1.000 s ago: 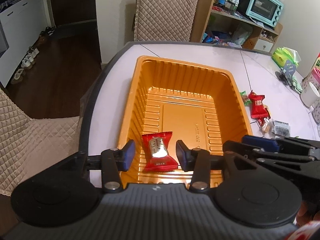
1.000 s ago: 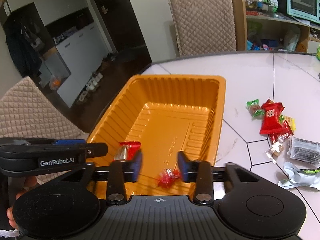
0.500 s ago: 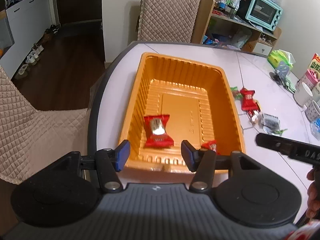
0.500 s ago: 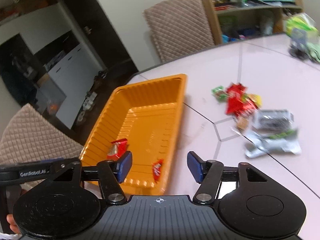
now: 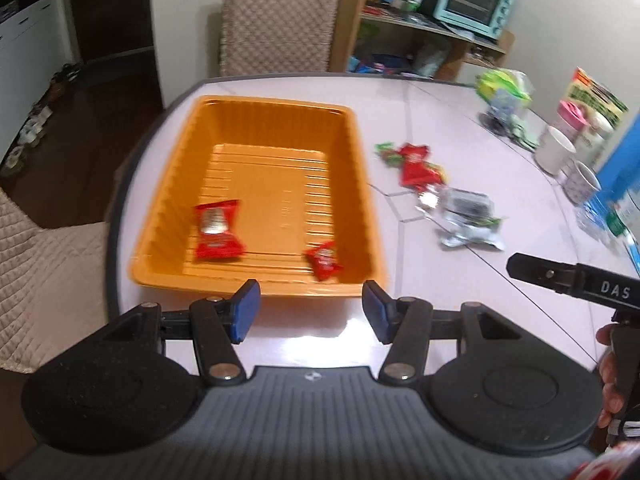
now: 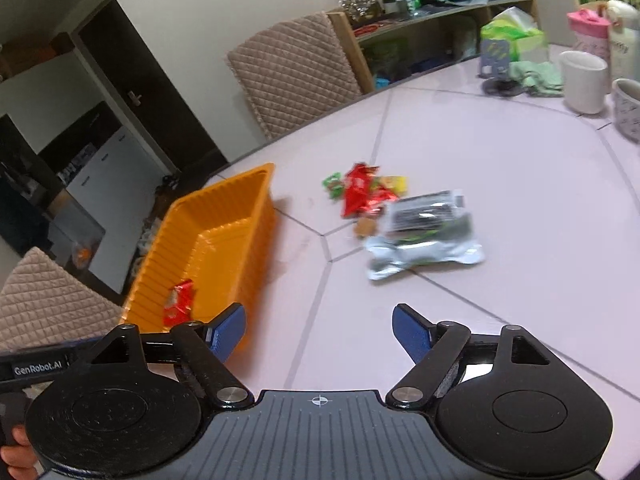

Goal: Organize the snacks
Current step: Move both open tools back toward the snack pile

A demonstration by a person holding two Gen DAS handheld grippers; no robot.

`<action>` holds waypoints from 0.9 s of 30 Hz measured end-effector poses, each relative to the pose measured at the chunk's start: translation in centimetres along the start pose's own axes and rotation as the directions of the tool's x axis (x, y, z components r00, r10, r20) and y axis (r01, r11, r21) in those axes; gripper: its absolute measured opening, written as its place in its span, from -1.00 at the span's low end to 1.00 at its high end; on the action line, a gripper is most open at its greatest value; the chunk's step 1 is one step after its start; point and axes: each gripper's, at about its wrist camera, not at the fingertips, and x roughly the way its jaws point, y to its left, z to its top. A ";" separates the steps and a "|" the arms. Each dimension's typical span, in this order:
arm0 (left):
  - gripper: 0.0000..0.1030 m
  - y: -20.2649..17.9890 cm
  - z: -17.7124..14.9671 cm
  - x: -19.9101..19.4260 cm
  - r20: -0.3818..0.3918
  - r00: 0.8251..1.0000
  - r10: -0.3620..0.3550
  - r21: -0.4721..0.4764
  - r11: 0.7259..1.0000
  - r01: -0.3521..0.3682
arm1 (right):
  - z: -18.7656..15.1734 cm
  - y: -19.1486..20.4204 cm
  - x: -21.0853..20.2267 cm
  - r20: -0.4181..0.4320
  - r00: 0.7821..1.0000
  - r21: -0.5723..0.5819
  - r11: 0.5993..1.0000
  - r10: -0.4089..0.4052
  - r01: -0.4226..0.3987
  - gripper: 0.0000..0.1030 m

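Note:
An orange tray [image 5: 256,112] [image 6: 224,216] sits at the table's left end. Inside lie a large red snack packet [image 5: 216,230] [image 6: 178,304] and a small red candy [image 5: 323,260]. My left gripper [image 5: 310,310] hovers open and empty just short of the tray's near rim. My right gripper [image 6: 318,330] hangs over bare table right of the tray, jaws opening with nothing between them. A pile of loose snacks lies further right: red packets [image 5: 416,162] [image 6: 360,192], a green candy [image 6: 334,184], a silver packet [image 5: 468,216] [image 6: 424,240].
White mugs [image 6: 582,80], a pink-lidded cup [image 5: 572,114] and boxes crowd the table's far right. Quilted chairs [image 5: 276,20] [image 6: 292,72] stand behind and at the left. A shelf holds a teal oven [image 5: 474,0]. The other gripper's arm [image 5: 572,280] reaches in from the right.
Both grippers let their red snacks fall into the tray, opened wider and drew back from it. The right gripper swung right, toward the pile on the table.

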 end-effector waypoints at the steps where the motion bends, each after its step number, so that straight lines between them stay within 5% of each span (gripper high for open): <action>1: 0.02 -0.8 -0.1 0.1 -0.003 1.000 -0.011 0.008 1.000 0.011 | -0.2 -0.4 -0.4 0.000 1.000 -0.012 1.000 -0.010 0.010 0.57; 19: 0.02 -13.1 -0.4 5.3 -0.036 0.987 -0.157 0.228 0.960 0.161 | -0.8 -9.0 -4.7 0.005 0.987 0.053 0.985 -0.162 0.162 0.57; 27: 0.02 -17.0 0.6 8.4 -0.030 0.984 -0.174 0.383 0.908 0.173 | -0.2 -11.2 -4.5 0.001 0.982 0.084 0.978 -0.190 0.189 0.57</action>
